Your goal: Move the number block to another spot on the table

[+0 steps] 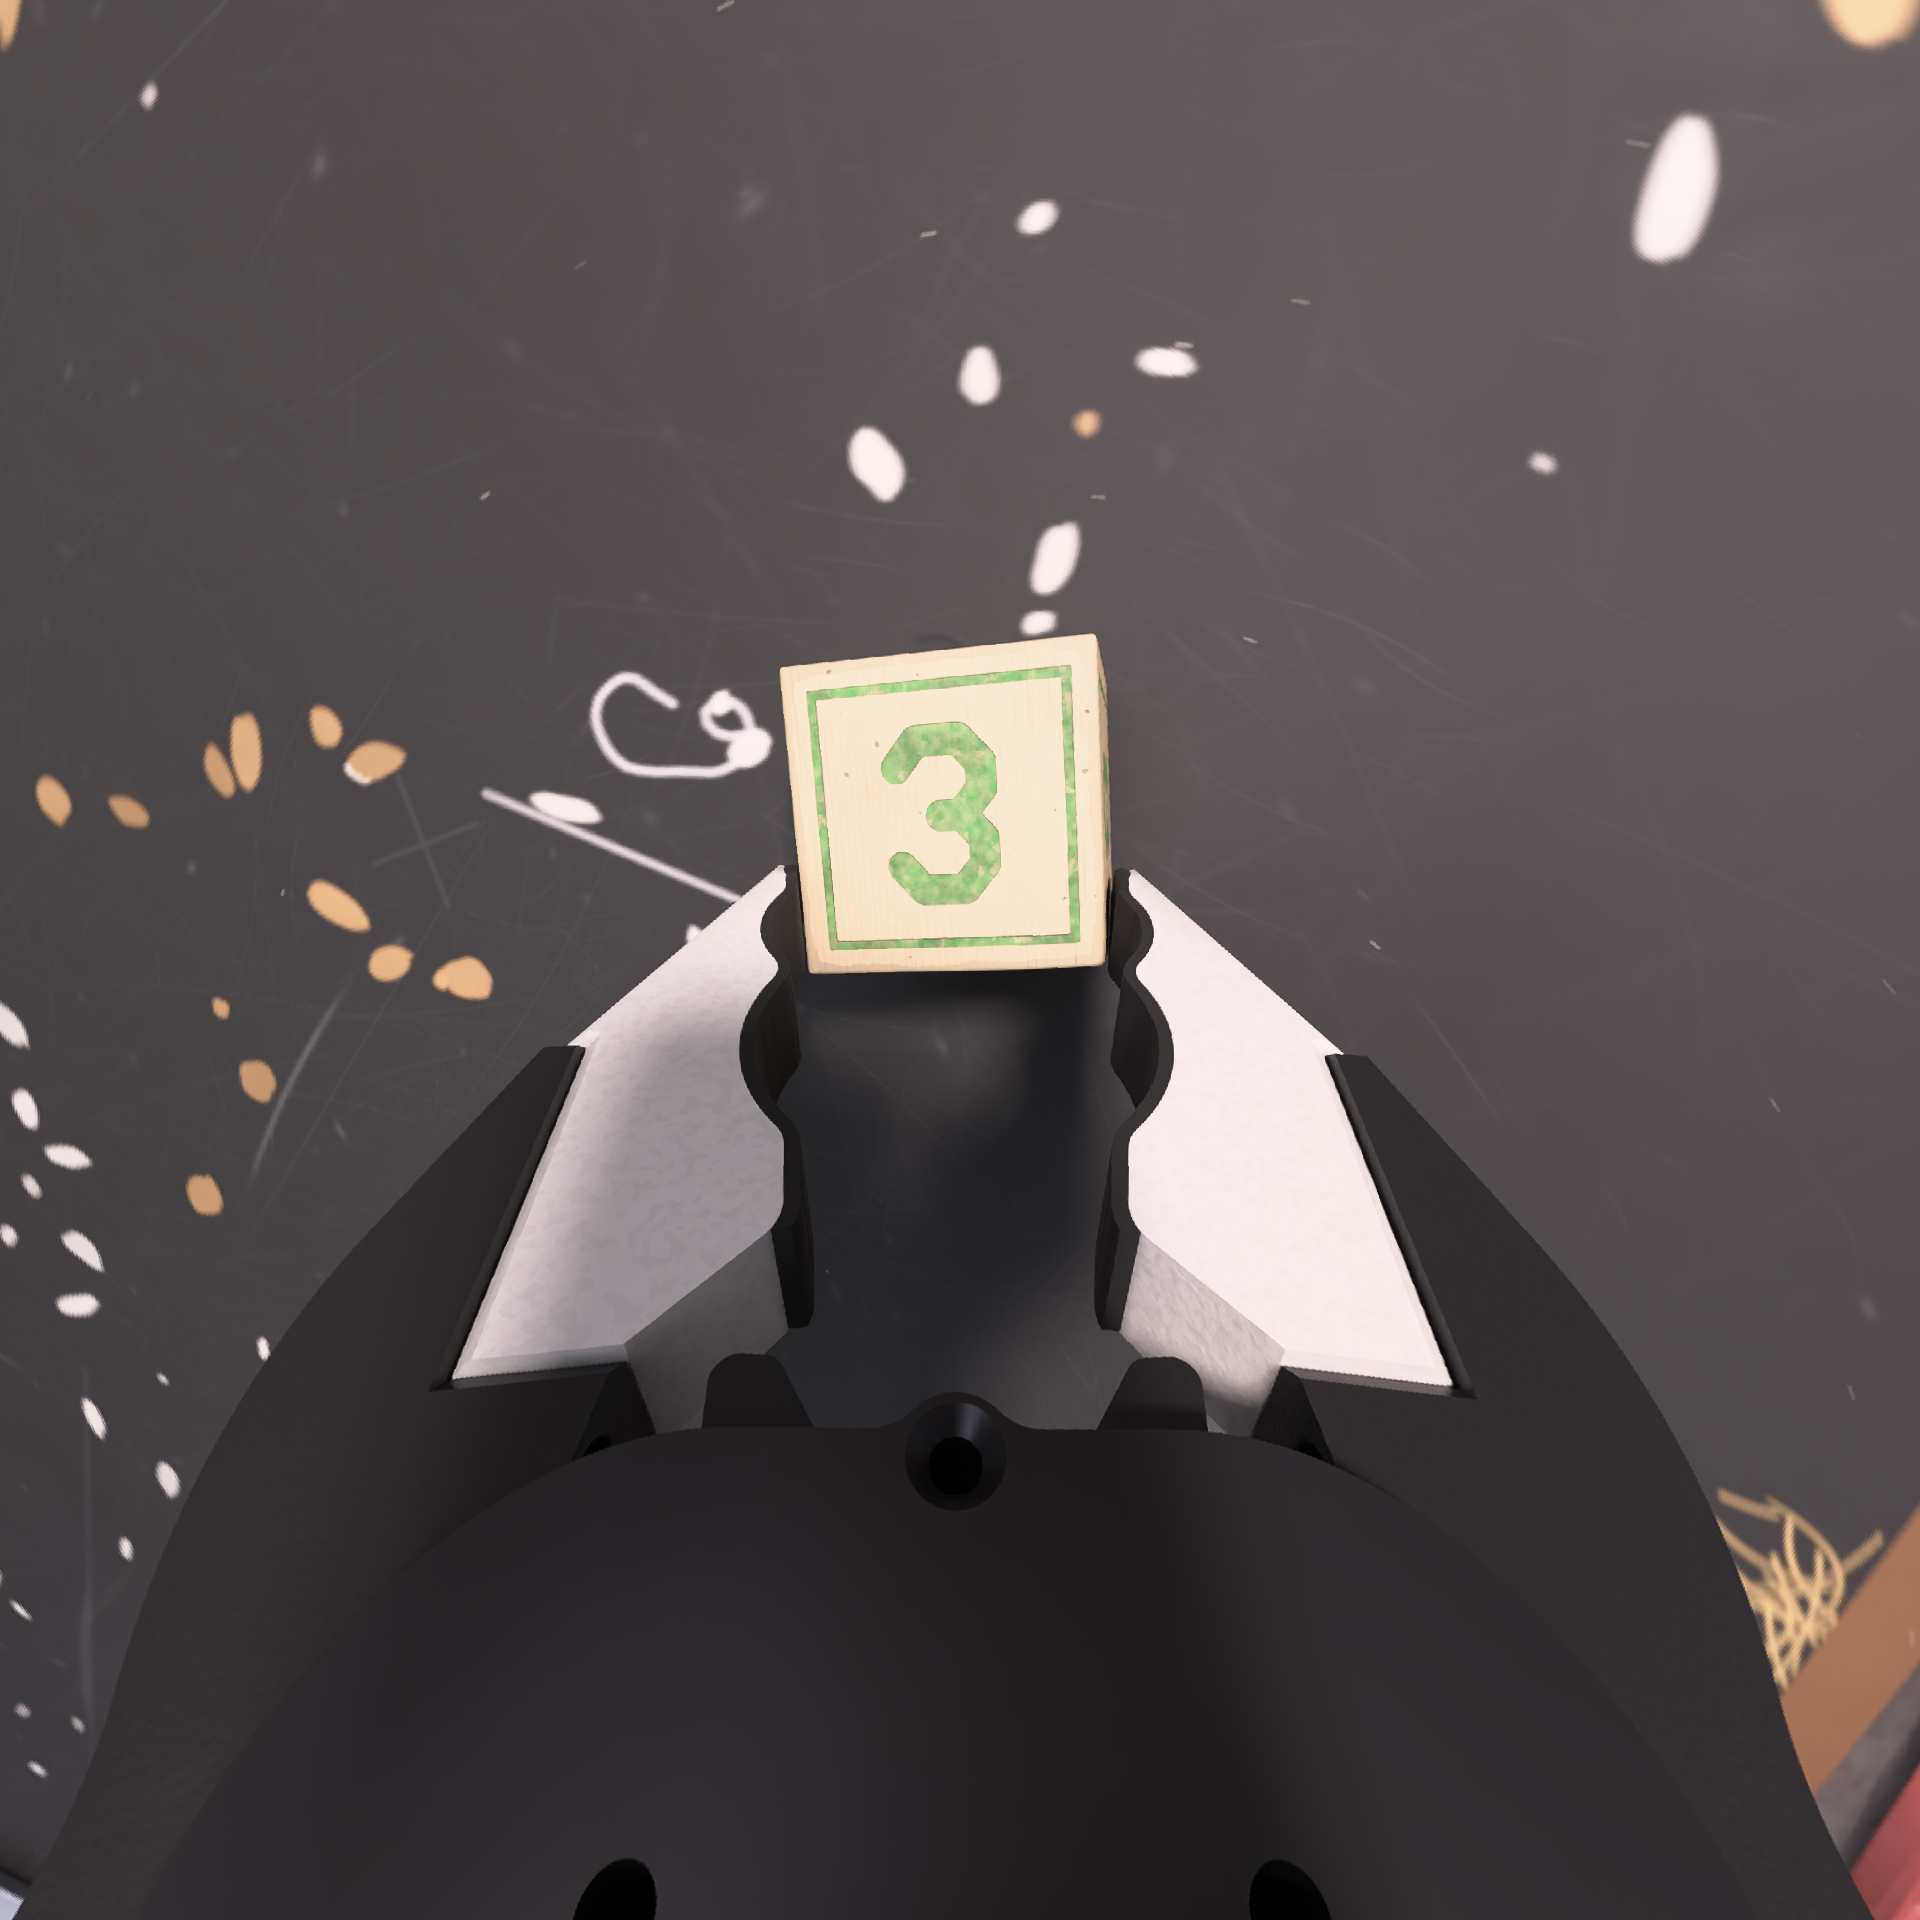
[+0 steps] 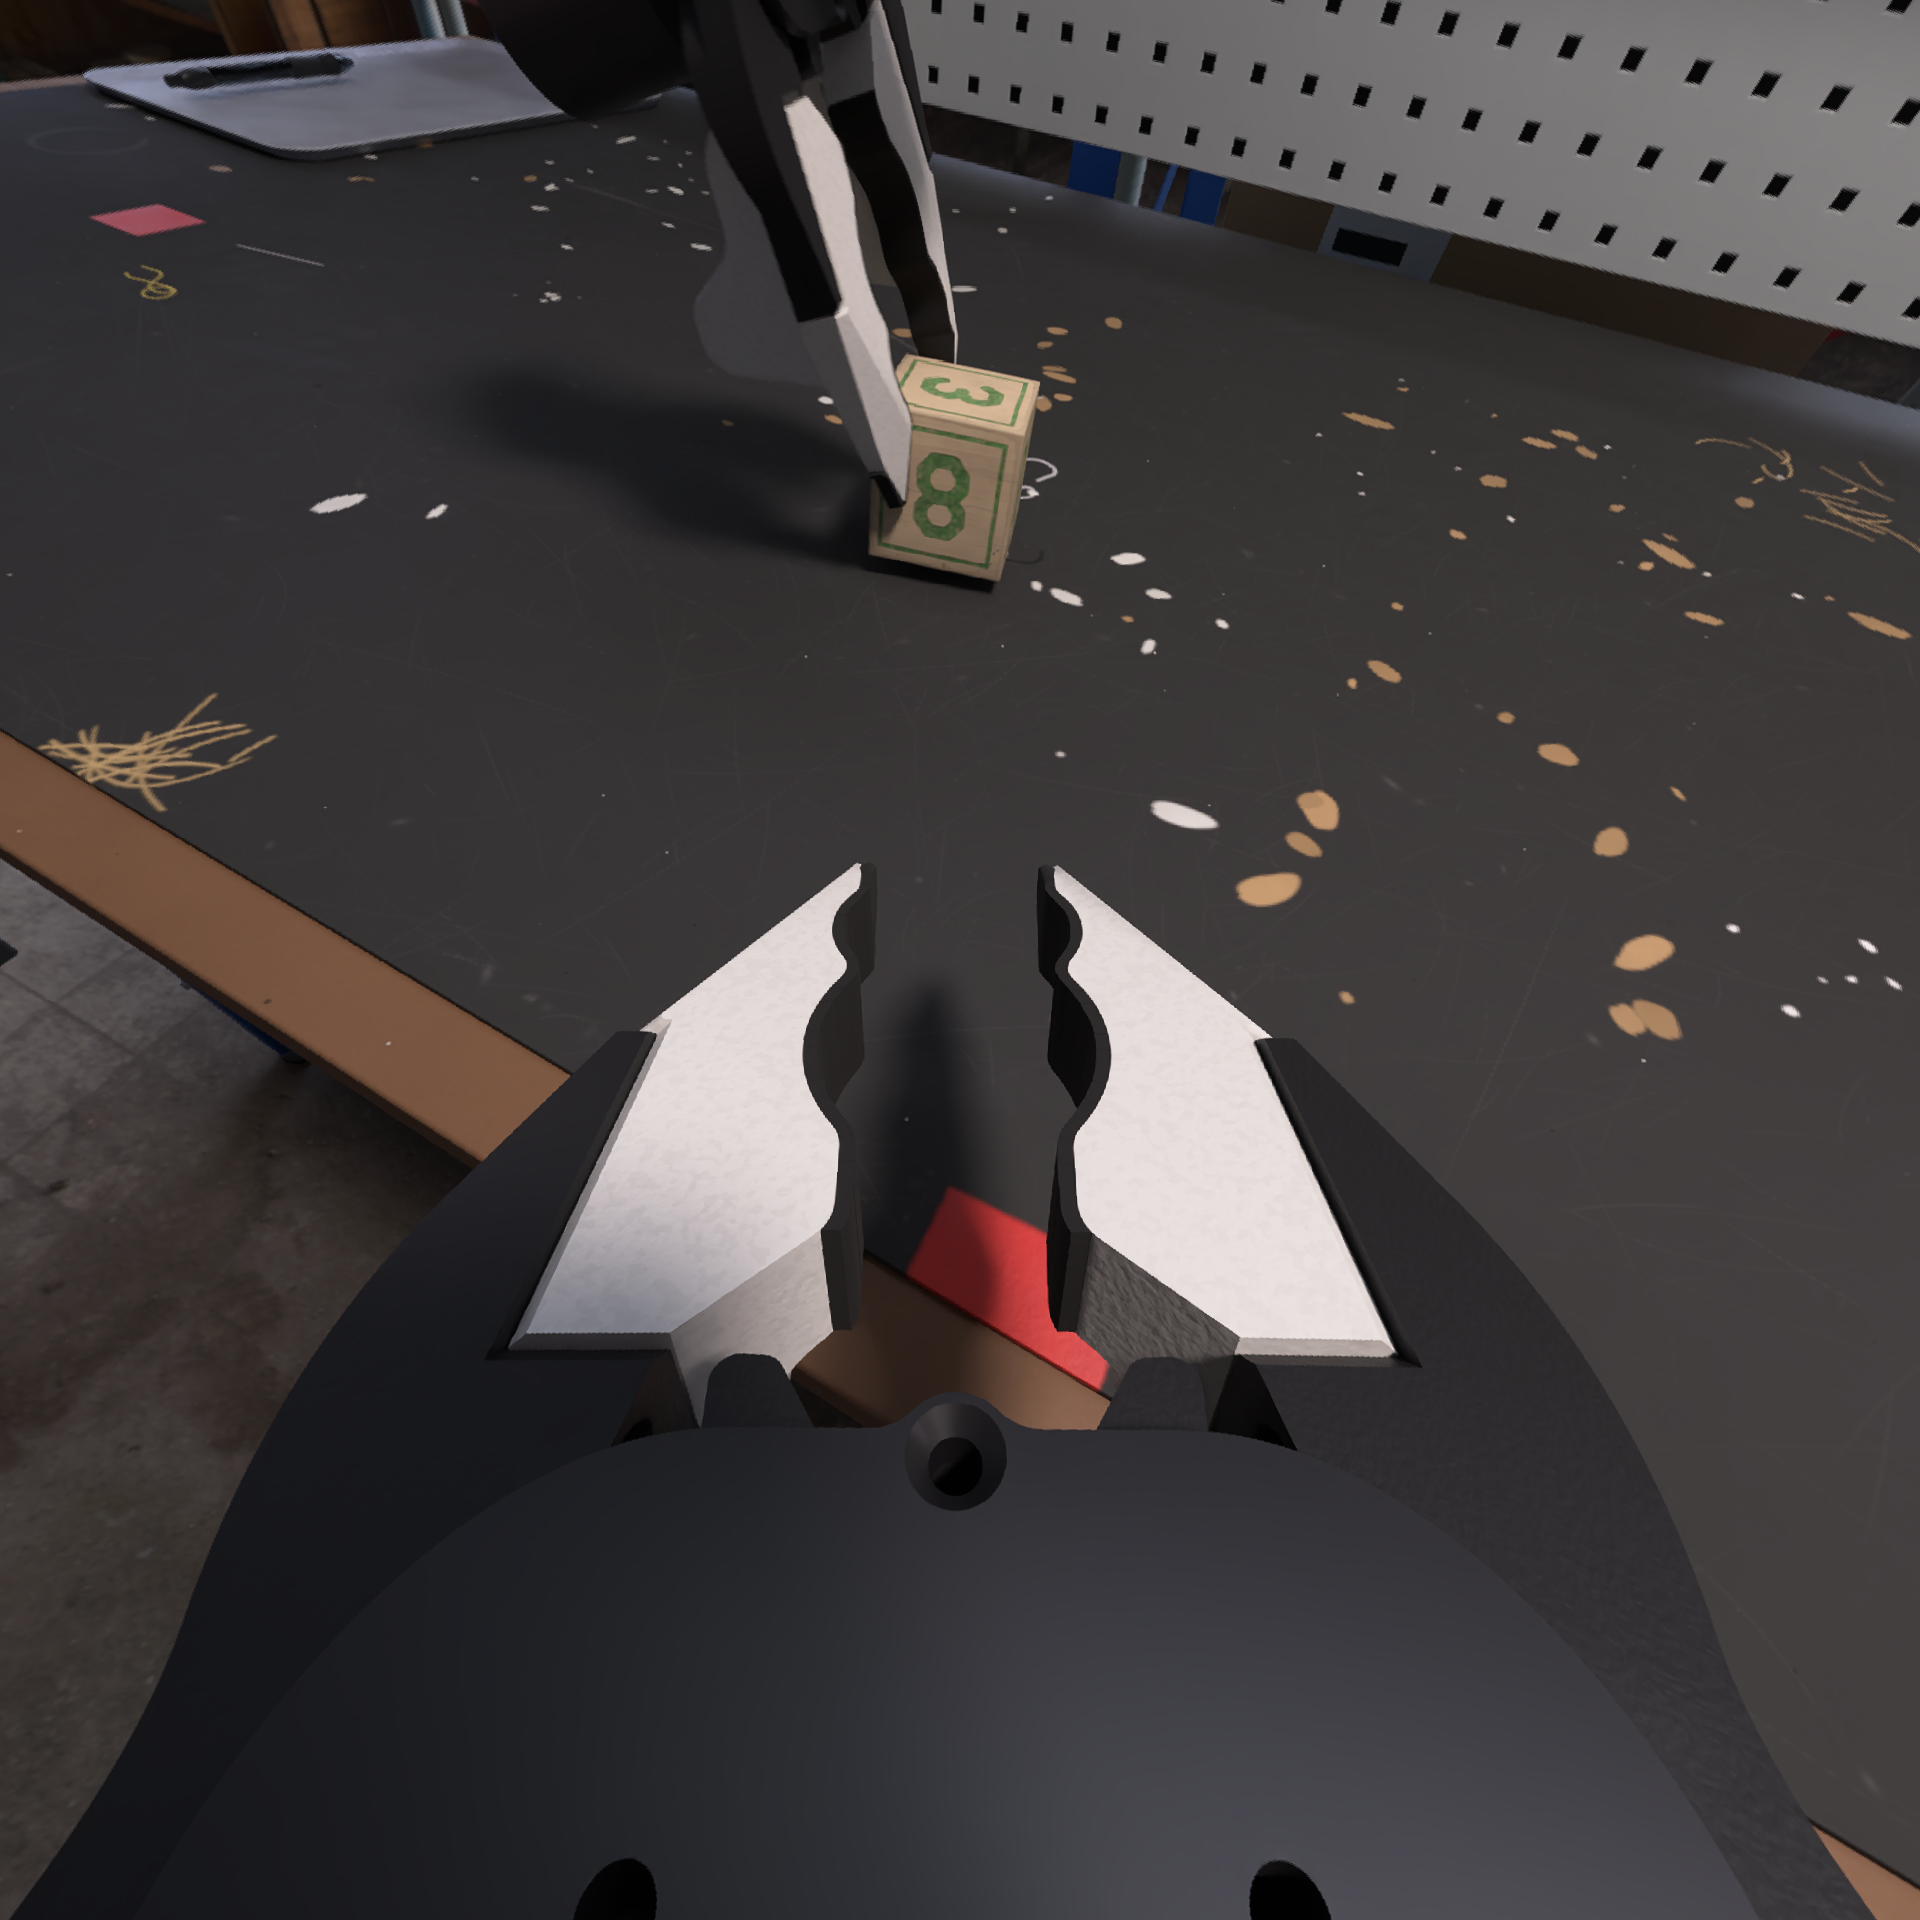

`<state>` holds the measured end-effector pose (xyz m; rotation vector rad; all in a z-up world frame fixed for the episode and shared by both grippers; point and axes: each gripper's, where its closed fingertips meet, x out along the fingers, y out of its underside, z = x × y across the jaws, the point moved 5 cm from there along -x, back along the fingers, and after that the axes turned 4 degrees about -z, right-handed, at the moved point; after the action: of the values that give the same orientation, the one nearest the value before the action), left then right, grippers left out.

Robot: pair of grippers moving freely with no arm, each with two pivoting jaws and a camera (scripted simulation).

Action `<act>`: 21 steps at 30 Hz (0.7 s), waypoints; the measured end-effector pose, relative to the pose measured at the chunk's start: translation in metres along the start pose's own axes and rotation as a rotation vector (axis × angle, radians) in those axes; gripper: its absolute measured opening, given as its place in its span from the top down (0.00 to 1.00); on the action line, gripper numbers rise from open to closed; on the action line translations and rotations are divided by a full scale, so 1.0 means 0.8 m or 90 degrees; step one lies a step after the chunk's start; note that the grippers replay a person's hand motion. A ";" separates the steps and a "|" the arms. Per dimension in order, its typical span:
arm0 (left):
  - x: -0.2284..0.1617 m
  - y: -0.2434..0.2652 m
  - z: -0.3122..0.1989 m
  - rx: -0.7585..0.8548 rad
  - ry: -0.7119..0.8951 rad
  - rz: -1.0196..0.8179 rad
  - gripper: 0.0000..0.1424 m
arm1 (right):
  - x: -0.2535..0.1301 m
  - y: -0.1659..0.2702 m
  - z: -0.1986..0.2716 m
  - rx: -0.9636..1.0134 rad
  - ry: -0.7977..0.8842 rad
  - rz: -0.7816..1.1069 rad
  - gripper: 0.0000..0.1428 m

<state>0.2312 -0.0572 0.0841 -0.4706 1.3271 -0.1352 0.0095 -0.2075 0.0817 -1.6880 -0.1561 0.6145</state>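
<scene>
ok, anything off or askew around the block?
Nothing stands out. The number block sits flat and upright on the paint-flecked table, with the left gripper squarely around it. The right gripper hangs open, empty.

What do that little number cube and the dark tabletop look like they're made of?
The number block looks like pale unvarnished wood: faint grain, matte faces, printed green markings. The table seems a dark matte sheet, scratched and paint-speckled, over a brown wood-like edge; the exact material is unclear.

Surface (image 2: 1351,644) around number block (image 2: 951,473) bare on near and right sides; left gripper (image 1: 948,914) occupies its flanks from above. Clipboard (image 2: 343,104) well apart, far corner. Pegboard (image 2: 1455,135) bounds far edge
</scene>
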 end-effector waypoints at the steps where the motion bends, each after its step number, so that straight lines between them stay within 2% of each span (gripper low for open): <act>1: -0.006 0.000 -0.007 0.021 0.011 -0.005 0.58 | -0.001 -0.001 0.000 -0.001 0.000 -0.002 0.79; 6: -0.028 -0.003 -0.050 0.107 0.051 -0.080 0.58 | -0.003 -0.005 0.001 -0.012 0.000 -0.010 0.79; 10: -0.016 0.007 -0.070 0.162 0.042 -0.069 0.58 | 0.000 -0.003 0.004 -0.013 -0.006 -0.003 0.80; 16: -0.008 0.014 -0.071 0.146 0.013 -0.083 0.58 | 0.003 0.000 0.008 -0.033 -0.007 0.003 0.80; 18: -0.019 0.013 -0.073 0.126 0.007 -0.112 0.47 | 0.004 0.001 0.007 -0.025 -0.012 0.006 0.80; 21: -0.052 0.018 -0.087 0.071 -0.019 -0.200 0.39 | 0.003 0.002 0.001 -0.011 -0.018 0.007 0.79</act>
<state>0.1520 -0.0466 0.1044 -0.5810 1.2027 -0.4592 0.0106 -0.2060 0.0794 -1.6982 -0.1732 0.6477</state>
